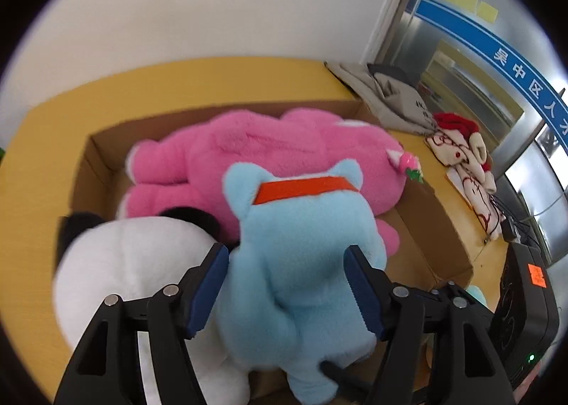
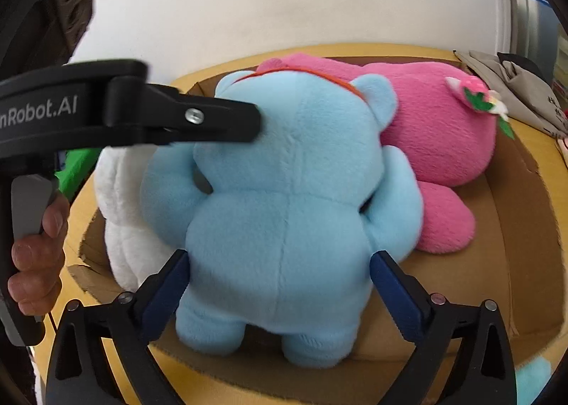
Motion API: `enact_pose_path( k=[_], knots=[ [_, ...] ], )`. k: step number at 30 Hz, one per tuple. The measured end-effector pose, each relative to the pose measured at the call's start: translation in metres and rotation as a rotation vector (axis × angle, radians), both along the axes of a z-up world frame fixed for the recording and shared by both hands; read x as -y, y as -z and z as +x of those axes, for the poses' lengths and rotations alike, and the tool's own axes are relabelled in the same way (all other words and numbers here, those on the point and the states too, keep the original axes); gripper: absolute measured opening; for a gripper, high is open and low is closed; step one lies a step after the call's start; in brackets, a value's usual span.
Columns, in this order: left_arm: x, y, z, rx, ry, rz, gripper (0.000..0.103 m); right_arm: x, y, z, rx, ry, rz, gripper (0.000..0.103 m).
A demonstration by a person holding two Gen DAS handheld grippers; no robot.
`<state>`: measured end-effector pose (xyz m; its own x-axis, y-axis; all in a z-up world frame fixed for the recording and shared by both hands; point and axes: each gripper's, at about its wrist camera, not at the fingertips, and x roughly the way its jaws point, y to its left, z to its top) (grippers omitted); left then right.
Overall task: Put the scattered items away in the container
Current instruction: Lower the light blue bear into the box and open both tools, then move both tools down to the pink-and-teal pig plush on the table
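Right now a light blue plush bear with an orange collar [image 2: 284,206] stands upright in an open brown cardboard box [image 2: 522,213], its back toward both cameras. Behind it a large pink plush toy with a flower at its ear [image 2: 436,128] lies across the far half of the box, and a white plush panda with black ears [image 1: 135,263] sits just to the blue bear's left, touching it.

The right gripper [image 2: 278,291] frames the bear's lower body with its jaws spread wide. The blue pads [image 2: 397,298] sit at the edges of the plush, and no squeeze shows in the fur; whether they still brush it I cannot tell.

The left gripper [image 1: 287,288] straddles the bear's back in its own view, its pads [image 1: 362,293] spread beside the plush without denting it. From the right wrist view this gripper reaches in from the left, its black finger [image 2: 220,117] touching the side of the bear's head, and a hand [image 2: 39,248] grips its handle.

The box rests on a yellow tabletop [image 1: 39,163]. To the right of the box, on the table, lie a beige cloth bag [image 1: 390,96] and a cream and red rag doll [image 1: 465,153].
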<state>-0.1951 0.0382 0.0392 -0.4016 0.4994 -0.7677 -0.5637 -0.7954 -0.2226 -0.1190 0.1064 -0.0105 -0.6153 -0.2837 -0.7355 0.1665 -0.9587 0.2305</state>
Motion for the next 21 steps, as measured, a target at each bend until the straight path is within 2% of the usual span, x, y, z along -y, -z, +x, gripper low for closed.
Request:
enact_pose_path(
  k=[4, 7, 9, 12, 14, 18, 21],
  knots=[
    [0.026, -0.042, 0.03, -0.08, -0.056, 0.107, 0.067, -0.018, -0.019, 0.025, -0.063, 0.029, 0.031, 0.103],
    [0.04, -0.066, 0.064, -0.166, -0.093, 0.15, 0.081, -0.025, -0.034, 0.057, -0.108, 0.054, 0.061, 0.103],
    [0.045, -0.075, 0.091, -0.224, -0.109, 0.15, 0.082, -0.032, -0.042, 0.065, -0.137, 0.057, 0.072, 0.103],
    [0.043, -0.08, 0.125, -0.283, -0.126, 0.115, 0.082, -0.033, -0.055, 0.085, -0.181, 0.048, 0.112, 0.103],
    [0.044, -0.079, 0.141, -0.294, -0.15, 0.109, 0.082, -0.031, -0.063, 0.102, -0.204, 0.052, 0.134, 0.103],
    [0.049, -0.077, 0.168, -0.286, -0.205, 0.152, 0.082, -0.035, -0.08, 0.128, -0.219, 0.049, 0.135, 0.103],
    [0.046, -0.075, 0.185, -0.286, -0.204, 0.168, 0.082, -0.04, -0.087, 0.142, -0.227, 0.046, 0.127, 0.103]
  ],
)
